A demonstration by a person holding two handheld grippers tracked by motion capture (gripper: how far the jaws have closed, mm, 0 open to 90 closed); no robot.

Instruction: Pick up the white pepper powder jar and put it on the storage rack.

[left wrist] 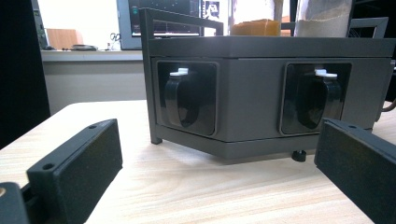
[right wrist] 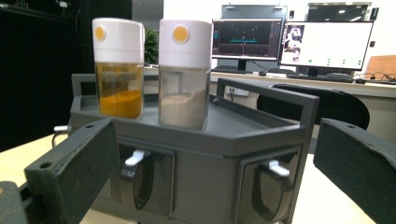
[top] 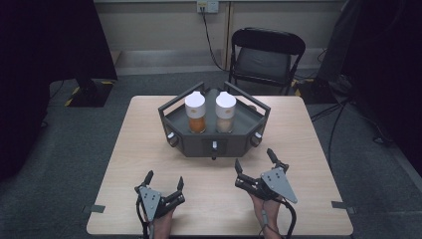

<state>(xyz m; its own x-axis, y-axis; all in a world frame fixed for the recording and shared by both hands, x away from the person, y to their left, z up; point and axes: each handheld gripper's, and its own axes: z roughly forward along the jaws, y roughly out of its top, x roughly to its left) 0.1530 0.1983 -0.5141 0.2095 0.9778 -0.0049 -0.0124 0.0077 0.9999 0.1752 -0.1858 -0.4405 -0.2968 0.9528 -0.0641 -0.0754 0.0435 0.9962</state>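
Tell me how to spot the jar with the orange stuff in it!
Find the dark grey rack in the middle of the wooden table. Two white-capped glass jars stand side by side on top. Yours is the orange jar, on the left from the high view; the pale jar beside it holds beige powder.

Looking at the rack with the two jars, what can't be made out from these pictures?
- Jar tops: in the left gripper view the frame's upper edge cuts off the orange jar and the pale jar.
- Rack back side: hidden by its own body in the high view.
- Hook-shaped pieces in the rack's recesses: their lower ends run off the bottom edge of the right gripper view.
- Monitor text: too small.
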